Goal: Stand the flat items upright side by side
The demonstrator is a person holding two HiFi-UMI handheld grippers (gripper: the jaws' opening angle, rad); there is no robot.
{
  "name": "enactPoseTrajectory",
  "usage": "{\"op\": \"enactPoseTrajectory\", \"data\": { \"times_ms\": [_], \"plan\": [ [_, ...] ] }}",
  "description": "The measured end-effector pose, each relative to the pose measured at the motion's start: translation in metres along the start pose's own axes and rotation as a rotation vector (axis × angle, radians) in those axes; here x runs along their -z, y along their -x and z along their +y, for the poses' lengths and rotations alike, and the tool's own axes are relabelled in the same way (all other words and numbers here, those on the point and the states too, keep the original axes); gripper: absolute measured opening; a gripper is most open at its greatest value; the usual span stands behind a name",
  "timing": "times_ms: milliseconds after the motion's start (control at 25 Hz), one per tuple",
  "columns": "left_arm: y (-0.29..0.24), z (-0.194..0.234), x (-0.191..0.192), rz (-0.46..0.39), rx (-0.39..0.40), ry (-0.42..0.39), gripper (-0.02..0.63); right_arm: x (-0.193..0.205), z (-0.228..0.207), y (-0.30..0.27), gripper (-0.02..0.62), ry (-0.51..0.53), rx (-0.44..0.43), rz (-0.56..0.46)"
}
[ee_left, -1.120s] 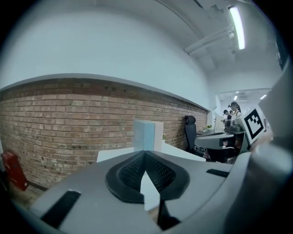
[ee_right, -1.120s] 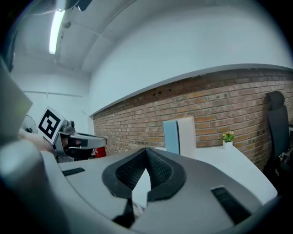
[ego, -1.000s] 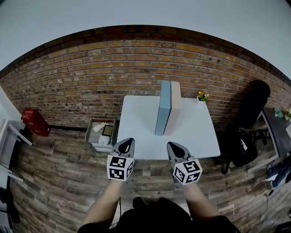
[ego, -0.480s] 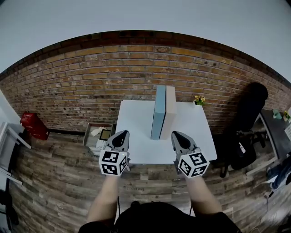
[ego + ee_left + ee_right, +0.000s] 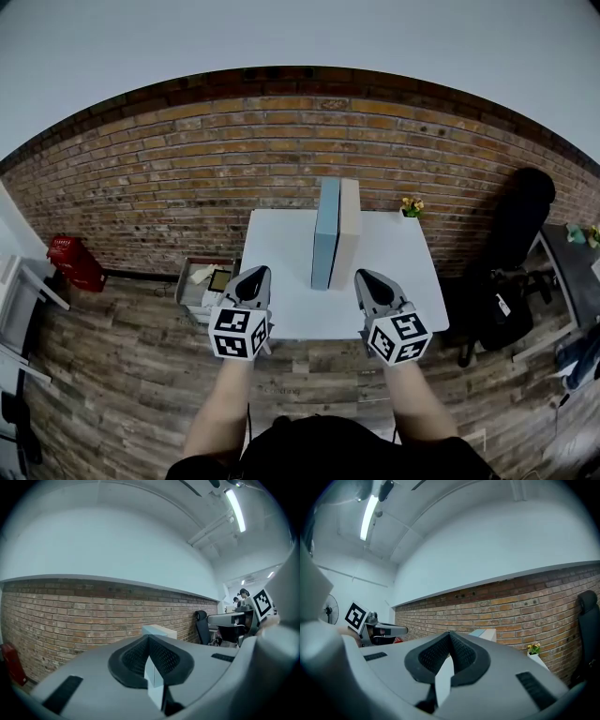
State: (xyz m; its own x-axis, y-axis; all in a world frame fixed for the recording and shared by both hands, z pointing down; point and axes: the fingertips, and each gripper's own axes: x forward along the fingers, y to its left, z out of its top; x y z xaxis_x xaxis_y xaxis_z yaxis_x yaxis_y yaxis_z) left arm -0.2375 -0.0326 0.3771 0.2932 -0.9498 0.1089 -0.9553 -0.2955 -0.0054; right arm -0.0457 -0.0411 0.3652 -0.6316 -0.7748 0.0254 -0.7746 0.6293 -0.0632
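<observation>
A brick wall [image 5: 187,159] fills the far side of my head view, with a plank floor [image 5: 122,375] running from its foot back towards me. Pushed against the wall is a white surface [image 5: 281,272]. A black chair [image 5: 511,253] stands off its right side.

On the surface, the blue book [image 5: 325,234] and the beige book [image 5: 348,232] stand upright on their edges, side by side and touching along their faces, blue on the left. They sit around the middle of the surface, running from near the wall towards the front edge.

On the floor just left of the surface there is an open box [image 5: 208,281] with loose things inside that I cannot make out. Further left, by the wall, is a red can [image 5: 75,262].

My left claw [image 5: 253,275] hovers at the front left corner of the surface, apart from the books. In the left gripper view its pads [image 5: 164,660] are pressed flat against each other, so it is clenched on itself. The two books show past its tip.

My right claw [image 5: 366,278] hovers near the front edge on the right of the books, just beside the beige one but not touching it. The right gripper view shows it clenched the same way, pads [image 5: 461,656] meeting along one line.

A small potted plant [image 5: 411,204] with yellow flowers sits in the far right corner of the surface.
</observation>
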Motion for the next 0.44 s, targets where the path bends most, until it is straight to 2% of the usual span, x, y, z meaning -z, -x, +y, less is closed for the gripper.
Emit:
{"op": "enactPoseTrajectory", "data": {
  "times_ms": [440],
  "plan": [
    [-0.002,-0.017,0.009,0.003,0.023,-0.014,0.014,0.017,-0.006,0.010,0.014,-0.027,0.008,0.018]
  ]
}}
